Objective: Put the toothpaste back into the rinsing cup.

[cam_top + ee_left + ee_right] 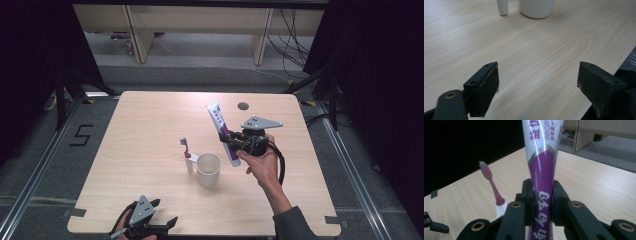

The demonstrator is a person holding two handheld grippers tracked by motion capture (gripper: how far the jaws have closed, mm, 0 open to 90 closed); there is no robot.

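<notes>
The left gripper [161,223] is parked at the near table [150,120] edge, jaws wide apart with nothing between them, bare wood seen through the gap in the left gripper view; it is judged to be kept idle and out of the way while the other hand works

Farther in, near the table's middle, a white cup [208,169] is stood upright, mouth open upward, presumably as the receptacle. Just beside it on the left, a toothbrush [186,152] with a white base and pink neck is stood upright, bristles at the top; contact with the cup cannot be told

Just right of the cup, the right gripper [231,142] is clamped on a toothpaste tube [223,131], pads pressed on the purple lower part as seen in the right gripper view [541,202]. The tube is held off the table, nearly upright and leaning a little, crimped white end up, lower end near the cup's rim. The mid-low grip is judged to keep the tube steady for lowering into the cup
</notes>
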